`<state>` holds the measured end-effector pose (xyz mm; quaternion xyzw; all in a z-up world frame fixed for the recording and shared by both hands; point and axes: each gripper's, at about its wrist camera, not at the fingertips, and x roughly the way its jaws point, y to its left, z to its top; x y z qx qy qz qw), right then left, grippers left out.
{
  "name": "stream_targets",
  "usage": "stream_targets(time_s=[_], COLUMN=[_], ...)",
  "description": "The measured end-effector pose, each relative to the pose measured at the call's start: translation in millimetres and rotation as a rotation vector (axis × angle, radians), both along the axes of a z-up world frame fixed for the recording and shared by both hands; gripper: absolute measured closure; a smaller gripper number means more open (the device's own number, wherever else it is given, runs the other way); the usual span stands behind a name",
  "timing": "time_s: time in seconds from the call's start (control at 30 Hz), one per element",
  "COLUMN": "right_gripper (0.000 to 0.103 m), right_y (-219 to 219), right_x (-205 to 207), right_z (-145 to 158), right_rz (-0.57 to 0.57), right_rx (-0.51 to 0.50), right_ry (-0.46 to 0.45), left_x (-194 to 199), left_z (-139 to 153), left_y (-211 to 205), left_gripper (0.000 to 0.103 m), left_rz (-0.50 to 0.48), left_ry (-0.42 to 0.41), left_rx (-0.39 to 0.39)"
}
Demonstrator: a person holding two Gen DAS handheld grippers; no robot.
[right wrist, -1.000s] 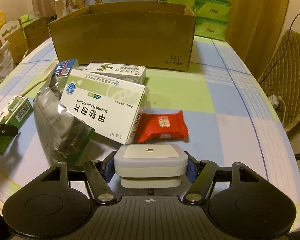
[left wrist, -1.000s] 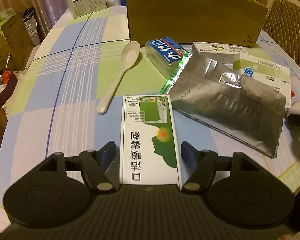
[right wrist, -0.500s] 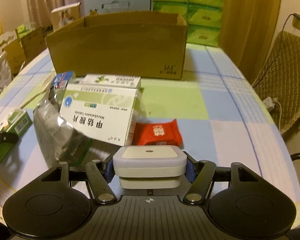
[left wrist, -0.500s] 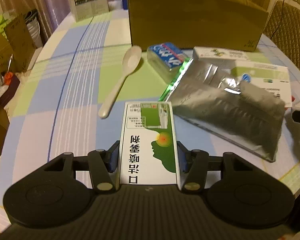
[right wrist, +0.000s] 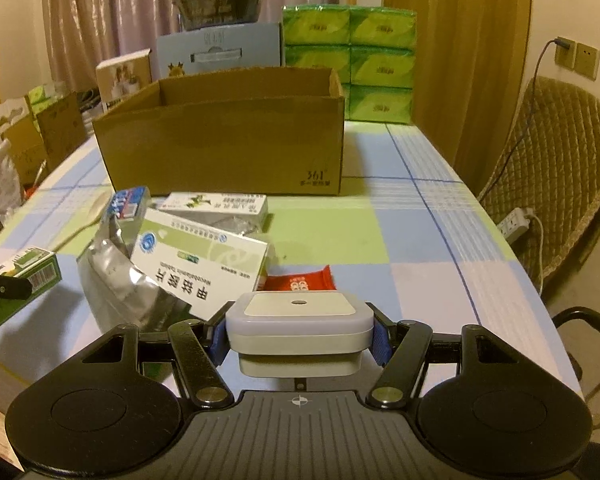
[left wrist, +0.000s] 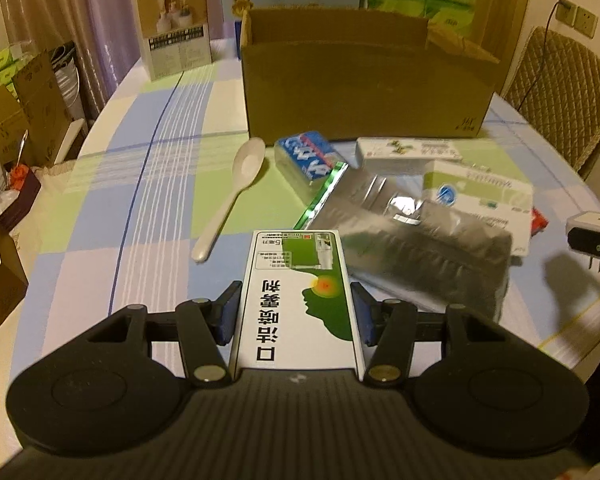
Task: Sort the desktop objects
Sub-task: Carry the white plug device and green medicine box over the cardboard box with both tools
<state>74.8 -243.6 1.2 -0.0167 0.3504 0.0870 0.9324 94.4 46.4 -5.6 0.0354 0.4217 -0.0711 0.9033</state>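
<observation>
Both grippers have lifted toward the cardboard box (right wrist: 224,140): left gripper (left wrist: 296,312) jaws pinch the light, crushable spray carton (left wrist: 298,296) by its sides; right gripper (right wrist: 298,338) jaws clamp the rigid night light (right wrist: 298,320).

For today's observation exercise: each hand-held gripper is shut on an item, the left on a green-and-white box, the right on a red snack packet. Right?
Not quite. The right hand-held gripper is shut on a white plug-in device; the red snack packet lies on the table, as the right wrist view shows. The left hand-held gripper does hold the green-and-white box.

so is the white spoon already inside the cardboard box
No, the white spoon lies on the tablecloth in front of the cardboard box, outside it.
</observation>
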Motion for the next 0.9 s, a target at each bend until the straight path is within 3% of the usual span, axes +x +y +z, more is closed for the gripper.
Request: stream_targets(time_s=[0.23,0.47,0.7,0.9], right_gripper=[0.041,0.041,0.041,0.041], right_y=[-2,4,18,35], right_x=[1,33,94,164], right_z=[32,73,106,116], right_rz=[0.012,0.053,0.101,0.129], right_rx=[0.039,0.078,0.107,0.105], right_ry=[-0.055,-0.111,-0.146,-0.168], left_x=[8,37,96,162], left_z=[30,66,98,107], left_y=[-11,-27,-44,-60], left_gripper=[0.052,0.052,0.052,0.052], left_rz=[-0.017,-0.038,-0.071,-0.087], left_ry=[-0.055,-0.112,-0.163,-0.179], left_rx=[0.004,-0.009,-0.019,-0.016])
